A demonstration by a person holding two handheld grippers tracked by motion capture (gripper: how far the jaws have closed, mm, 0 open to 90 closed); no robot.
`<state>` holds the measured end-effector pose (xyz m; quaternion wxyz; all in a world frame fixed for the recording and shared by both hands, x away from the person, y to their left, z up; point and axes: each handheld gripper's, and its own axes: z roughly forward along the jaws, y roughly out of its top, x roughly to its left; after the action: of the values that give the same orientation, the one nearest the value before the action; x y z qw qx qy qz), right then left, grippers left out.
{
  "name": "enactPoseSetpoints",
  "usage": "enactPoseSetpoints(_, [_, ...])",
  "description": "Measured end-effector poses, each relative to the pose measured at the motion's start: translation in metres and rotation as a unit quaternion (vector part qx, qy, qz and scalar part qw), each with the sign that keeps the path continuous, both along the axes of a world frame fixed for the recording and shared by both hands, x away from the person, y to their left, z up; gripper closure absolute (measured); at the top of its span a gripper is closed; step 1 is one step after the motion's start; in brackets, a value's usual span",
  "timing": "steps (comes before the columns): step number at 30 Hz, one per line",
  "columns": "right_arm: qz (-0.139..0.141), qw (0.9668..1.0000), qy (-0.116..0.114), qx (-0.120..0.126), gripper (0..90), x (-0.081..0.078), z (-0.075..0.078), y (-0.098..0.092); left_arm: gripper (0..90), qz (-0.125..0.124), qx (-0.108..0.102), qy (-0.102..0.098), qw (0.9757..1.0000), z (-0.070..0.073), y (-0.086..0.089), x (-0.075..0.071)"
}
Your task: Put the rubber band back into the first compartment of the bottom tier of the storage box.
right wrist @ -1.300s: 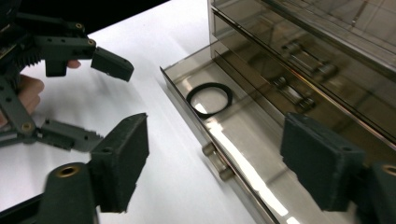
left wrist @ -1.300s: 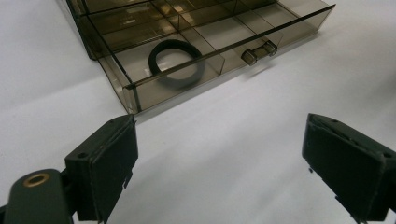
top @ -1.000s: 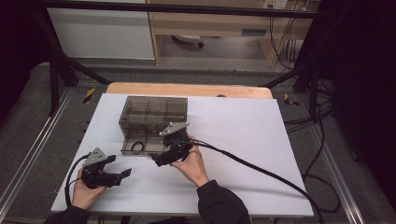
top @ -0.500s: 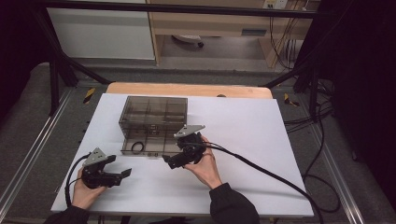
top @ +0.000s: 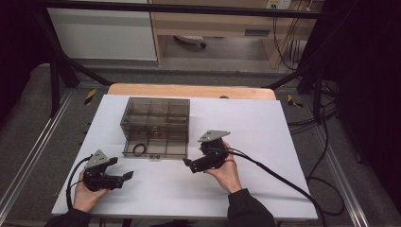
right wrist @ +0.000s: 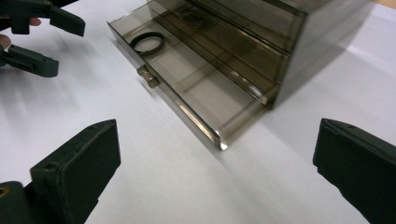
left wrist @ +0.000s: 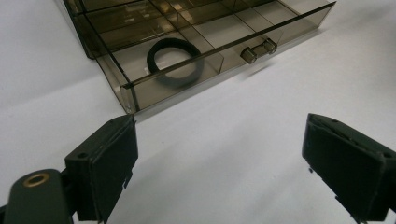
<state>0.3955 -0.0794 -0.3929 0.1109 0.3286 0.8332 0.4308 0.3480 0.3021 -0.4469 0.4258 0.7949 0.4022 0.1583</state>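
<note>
Drawer (top: 152,147) of smoky clear plastic, holding black rubber ring (top: 138,150), stands open at right gripper's (top: 189,165) ten o'clock; jaws wide, empty; push knob (right wrist: 147,77) squarely.

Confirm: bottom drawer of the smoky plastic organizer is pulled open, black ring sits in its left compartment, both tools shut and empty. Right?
One thing is off: the tools are open, not shut. The left tool and the right tool each show their jaws wide apart with nothing between them, as seen in the two gripper views. The rest holds: the drawer of the organizer is pulled open, and the black ring lies in its left compartment.
</note>
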Motion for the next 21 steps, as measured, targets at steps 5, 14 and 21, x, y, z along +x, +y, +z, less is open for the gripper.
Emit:
enactPoseSetpoints(5, [-0.009, 0.9999, 0.002, 0.008, 0.9, -0.002, -0.003, -0.019, 10.2, 0.0, 0.001, 0.001, 1.0, 0.0, -0.001, 0.0])
enactPoseSetpoints(14, [-0.027, 0.9995, 0.013, 0.012, 1.0, -0.005, -0.013, -0.052, 10.2, 0.001, 0.001, 0.002, 1.0, 0.0, -0.001, 0.0])
enactPoseSetpoints(21, [-0.043, 0.9988, 0.017, 0.018, 0.7, -0.01, -0.021, -0.078, 10.2, 0.001, 0.001, 0.002, 1.0, -0.001, -0.001, 0.0])
